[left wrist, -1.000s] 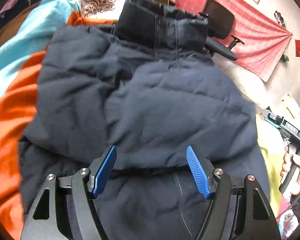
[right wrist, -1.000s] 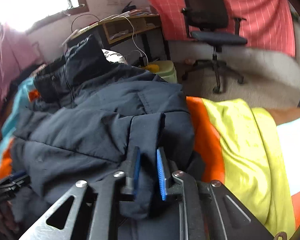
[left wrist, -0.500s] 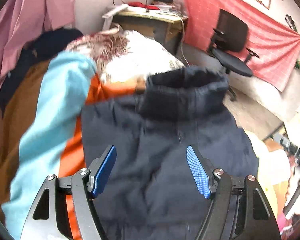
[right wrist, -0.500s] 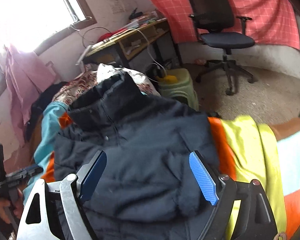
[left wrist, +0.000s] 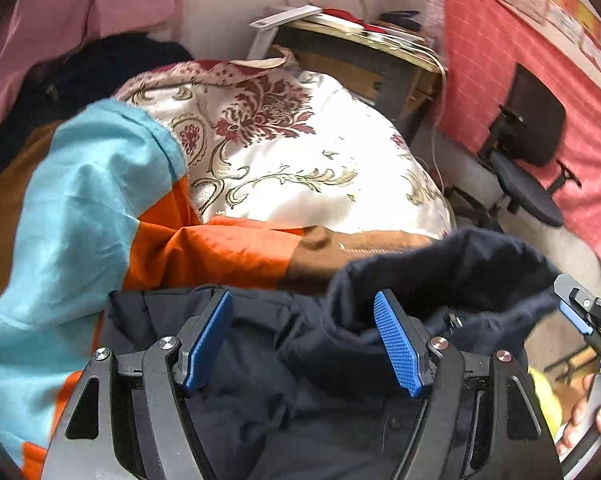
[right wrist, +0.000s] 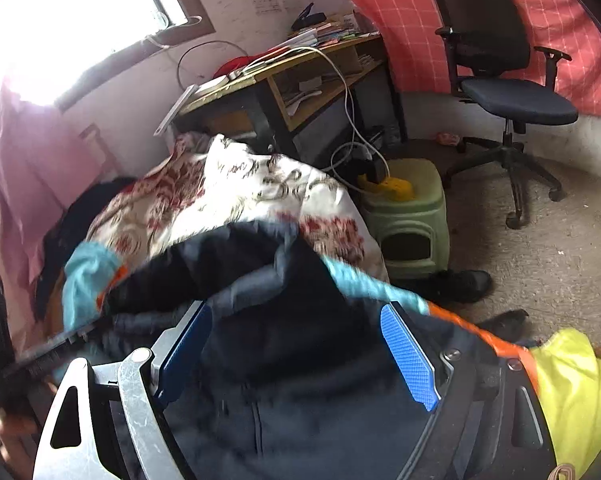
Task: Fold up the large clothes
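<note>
A dark navy puffer jacket lies bunched on the bed, and its collar stands up at the far end. My left gripper hovers open over the jacket's upper part, its blue pads clear of the fabric. Over the same jacket my right gripper is open wide, with cloth below the pads but not pinched. The right gripper also shows at the right edge of the left wrist view, with a hand on it. The right wrist view is blurred.
The jacket rests on a teal, orange and brown bedsheet; a yellow part shows at the right. A floral quilt is heaped beyond. A desk with cables, a green stool, an office chair and shoes stand beyond the bed.
My right gripper let go of the jacket fold and opened wide. Both grippers travelled along the jacket toward its collar end, and the quilt and desk came into view.
</note>
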Demonstrator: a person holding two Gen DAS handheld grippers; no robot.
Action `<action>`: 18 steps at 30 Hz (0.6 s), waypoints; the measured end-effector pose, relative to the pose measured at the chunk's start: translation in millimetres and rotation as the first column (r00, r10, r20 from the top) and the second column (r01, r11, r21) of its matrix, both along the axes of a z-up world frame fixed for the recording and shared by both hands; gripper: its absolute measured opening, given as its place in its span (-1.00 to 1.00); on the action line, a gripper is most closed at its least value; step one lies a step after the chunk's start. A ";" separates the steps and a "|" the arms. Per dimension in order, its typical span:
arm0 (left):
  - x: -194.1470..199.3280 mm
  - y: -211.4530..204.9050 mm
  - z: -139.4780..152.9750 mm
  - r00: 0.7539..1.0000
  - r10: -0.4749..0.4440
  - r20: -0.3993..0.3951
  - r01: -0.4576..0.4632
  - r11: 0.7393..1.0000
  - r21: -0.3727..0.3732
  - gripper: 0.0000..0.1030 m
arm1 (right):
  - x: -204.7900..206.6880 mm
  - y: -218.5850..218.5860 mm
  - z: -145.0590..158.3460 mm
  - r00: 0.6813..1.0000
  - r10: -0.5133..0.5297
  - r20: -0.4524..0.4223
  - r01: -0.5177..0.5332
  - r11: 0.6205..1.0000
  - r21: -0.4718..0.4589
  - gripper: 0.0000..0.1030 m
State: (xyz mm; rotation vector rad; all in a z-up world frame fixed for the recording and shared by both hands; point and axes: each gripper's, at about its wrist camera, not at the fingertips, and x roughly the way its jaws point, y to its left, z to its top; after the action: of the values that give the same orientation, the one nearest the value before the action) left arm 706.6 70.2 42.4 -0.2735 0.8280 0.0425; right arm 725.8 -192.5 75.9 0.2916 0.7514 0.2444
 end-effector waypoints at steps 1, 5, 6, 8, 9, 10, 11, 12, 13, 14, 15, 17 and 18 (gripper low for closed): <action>2.0 0.2 1.1 1.000 0.000 0.008 0.000 1.000 -0.012 0.30 | 6.3 0.8 0.1 1.000 -0.009 0.007 0.009 1.000 0.004 0.66; -0.9 1.4 8.4 0.994 -0.057 0.089 0.062 0.997 -0.044 -0.16 | 22.8 1.0 -1.4 0.999 -0.043 0.034 0.043 0.999 0.007 0.46; -2.2 1.6 8.4 0.992 -0.081 0.095 0.087 0.995 -0.054 -0.66 | 23.1 0.3 -2.8 0.998 -0.042 0.040 0.042 0.999 0.011 0.14; -7.4 0.1 8.8 0.991 -0.100 0.094 0.107 0.992 -0.068 -0.89 | 20.6 -0.5 -5.5 0.998 -0.038 0.042 0.037 0.999 0.014 -0.24; -14.6 1.2 10.0 0.988 -0.104 0.112 0.111 0.992 -0.062 -0.90 | 16.3 -1.2 -7.3 0.998 -0.030 0.048 0.029 0.999 0.016 -0.49; -23.5 1.5 11.2 0.984 -0.119 0.136 0.128 0.990 -0.056 -0.92 | 11.2 -1.5 -8.5 0.998 -0.022 0.056 0.021 1.000 0.010 -0.61; -32.0 -1.6 12.5 0.980 -0.133 0.150 0.141 0.989 -0.040 -0.92 | 4.8 -0.8 -8.8 0.998 -0.011 0.067 0.011 1.000 -0.002 -0.65; -40.6 -3.7 13.1 0.976 -0.146 0.164 0.151 0.988 -0.017 -0.93 | -6.1 -0.1 -8.7 0.996 0.008 0.087 -0.006 1.000 -0.027 -0.73; -54.9 -3.6 13.1 0.968 -0.159 0.194 0.162 0.987 0.003 -0.94 | -12.8 2.2 -7.7 0.995 0.018 0.102 -0.013 0.999 -0.048 -0.76; -62.5 -3.8 11.9 0.964 -0.165 0.209 0.168 0.986 0.006 -0.94 | -23.4 4.3 -7.4 0.992 0.037 0.120 -0.027 0.996 -0.084 -0.77; -79.5 -2.7 9.9 0.956 -0.179 0.233 0.183 0.983 0.008 -0.94 | -30.1 6.9 -7.0 0.991 0.051 0.127 -0.037 0.994 -0.107 -0.79; -103.7 -3.2 6.0 0.943 -0.210 0.258 0.210 0.977 0.026 -0.95 | -49.8 9.5 -5.8 0.986 0.074 0.149 -0.051 0.987 -0.153 -0.80; -116.8 -2.3 2.9 0.935 -0.229 0.270 0.226 0.973 0.041 -0.95 | -65.3 9.7 -5.7 0.982 0.090 0.164 -0.060 0.982 -0.179 -0.80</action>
State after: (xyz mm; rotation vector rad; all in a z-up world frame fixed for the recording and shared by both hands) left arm 589.9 67.9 45.3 -0.1680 0.5794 -0.2056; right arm 660.5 -182.8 70.2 0.0754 0.6093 0.2707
